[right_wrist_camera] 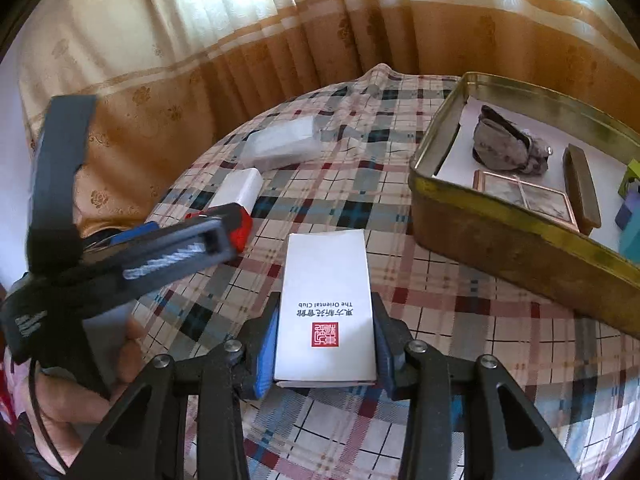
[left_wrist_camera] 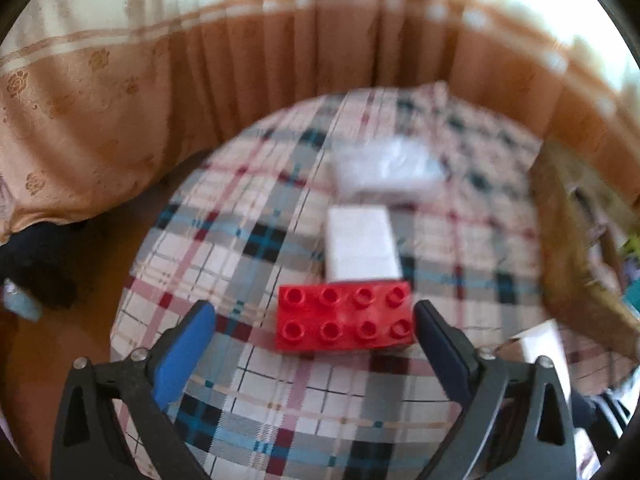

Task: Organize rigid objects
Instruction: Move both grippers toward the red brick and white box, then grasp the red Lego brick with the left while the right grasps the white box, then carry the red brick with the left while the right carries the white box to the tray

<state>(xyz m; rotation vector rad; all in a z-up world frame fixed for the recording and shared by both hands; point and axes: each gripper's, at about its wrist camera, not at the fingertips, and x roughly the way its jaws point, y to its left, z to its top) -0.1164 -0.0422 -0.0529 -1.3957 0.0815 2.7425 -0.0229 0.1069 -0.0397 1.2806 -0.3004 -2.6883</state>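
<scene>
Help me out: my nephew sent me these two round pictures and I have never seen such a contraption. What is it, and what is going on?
A person holds plastic tongs in each hand, each with a wide-angle camera looking along its fingers. The left tongs stand open around a red toy brick on a plaid tablecloth, a small white box just behind it. The right tongs grip a white "The Oriental Club" box. Beside it is a gold tin already holding small items.

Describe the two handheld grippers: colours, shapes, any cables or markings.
The left gripper and right gripper match: black triangular plastic arms with cut-outs and silver rivets, and blue pads on the fingers. The right view shows white lettering and a thin black cable on the left gripper's body.
</scene>
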